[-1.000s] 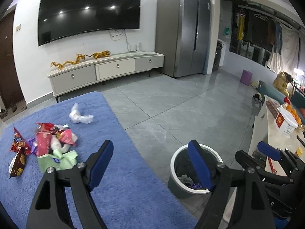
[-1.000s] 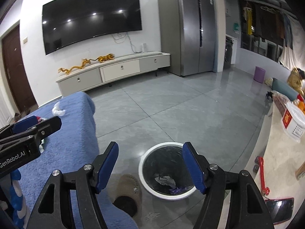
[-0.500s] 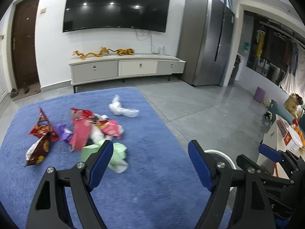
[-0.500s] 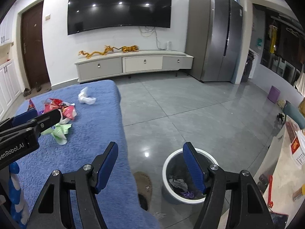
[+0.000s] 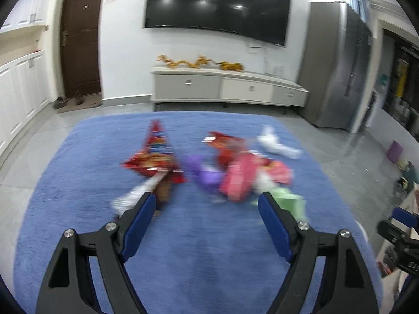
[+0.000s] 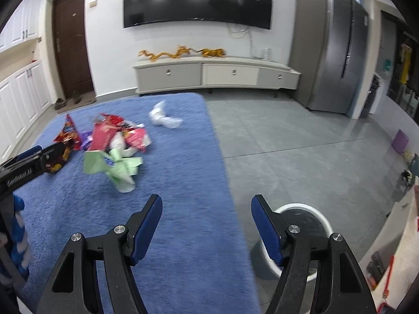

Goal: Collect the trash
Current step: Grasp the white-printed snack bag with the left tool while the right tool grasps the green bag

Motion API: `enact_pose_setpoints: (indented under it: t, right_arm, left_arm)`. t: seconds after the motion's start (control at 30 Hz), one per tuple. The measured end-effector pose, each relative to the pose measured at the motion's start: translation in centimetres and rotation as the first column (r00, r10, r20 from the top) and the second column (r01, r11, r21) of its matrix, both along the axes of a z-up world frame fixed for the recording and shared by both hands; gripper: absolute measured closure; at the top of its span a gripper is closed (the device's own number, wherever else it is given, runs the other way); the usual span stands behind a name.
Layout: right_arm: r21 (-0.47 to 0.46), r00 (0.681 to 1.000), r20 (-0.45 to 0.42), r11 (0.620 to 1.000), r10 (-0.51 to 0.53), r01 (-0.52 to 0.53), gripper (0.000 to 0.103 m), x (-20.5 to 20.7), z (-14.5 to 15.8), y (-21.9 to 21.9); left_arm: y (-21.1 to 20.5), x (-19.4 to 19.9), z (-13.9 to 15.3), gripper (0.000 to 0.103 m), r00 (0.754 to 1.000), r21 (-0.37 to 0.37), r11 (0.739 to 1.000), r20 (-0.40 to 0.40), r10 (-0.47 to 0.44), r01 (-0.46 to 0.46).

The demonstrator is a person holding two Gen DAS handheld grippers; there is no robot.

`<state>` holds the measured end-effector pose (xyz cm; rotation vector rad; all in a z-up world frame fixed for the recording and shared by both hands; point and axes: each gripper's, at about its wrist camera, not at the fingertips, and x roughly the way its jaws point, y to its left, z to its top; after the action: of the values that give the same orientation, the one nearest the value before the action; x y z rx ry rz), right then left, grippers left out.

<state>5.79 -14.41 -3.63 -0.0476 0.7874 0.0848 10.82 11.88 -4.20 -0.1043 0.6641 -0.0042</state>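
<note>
Both jaws wide, empty. Ahead of left gripper (image 5: 207, 210): crumpled red foil snack wrapper (image 5: 154, 159) — light, crinkly, slippery; pinch a raised fold.

Both wrist views angled onto rug (image 5: 209, 248)

Grey tiled floor (image 6: 288, 136), white wall — wall-mounted TV (image 6: 196, 0), perhaps off.
</note>
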Motion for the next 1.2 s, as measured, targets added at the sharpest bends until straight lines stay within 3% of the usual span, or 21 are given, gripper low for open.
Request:
enact_pose_setpoints:
  t: [0.17,0.53,0.73,0.8,0.87,0.9,0.97,1.2]
  right_arm:
    - [0.015,0.997,-0.026,0.997,0.079,-0.079,0.035,1.7,-0.9,2.6]
    - [0.007,0.951,-0.041,0.952,0.307,-0.307,0.035,6.8,-2.7,10.1]
    - [0.012,0.945,-0.082,0.948,0.317,-0.317,0.035,9.2,-4.5,11.0]
    - [0.046,0.942,-0.097,0.947,0.32,-0.317,0.036,9.7,-5.0,10.6]
    - [0.084,0.937,-0.108,0.942,0.333,-0.325,0.056,9.9,-5.2,10.2]
    - [0.108,0.934,-0.111,0.939,0.339,-0.328,0.059,9.8,-5.3,10.0]
    - [0.127,0.931,-0.107,0.934,0.349,-0.335,0.072,9.4,-5.1,9.7]
    - [0.161,0.926,-0.09,0.923,0.366,-0.349,0.074,6.4,-4.3,8.5]
  left_arm:
    - [4.5,1.2,-1.3,0.023,0.997,0.019,0.997,-0.027,0.069,-0.069]
    - [5.7,4.2,-4.0,0.023,0.993,0.035,0.999,-0.116,-0.002,0.006]
    - [6.2,4.6,-4.7,0.024,0.988,-0.012,1.0,-0.15,-0.023,0.021]
    - [6.3,4.3,-4.6,0.034,0.989,-0.016,1.0,-0.144,-0.027,0.025]
    - [6.1,4.0,-4.6,0.045,0.988,-0.022,0.999,-0.15,-0.046,0.043]
    - [6.0,3.8,-4.6,0.054,0.986,-0.026,0.998,-0.155,-0.054,0.05]
    - [5.8,3.3,-4.6,0.056,0.985,-0.034,0.998,-0.159,-0.066,0.061]
    - [4.9,0.4,-3.4,0.061,0.987,-0.039,0.995,-0.133,-0.095,0.09]
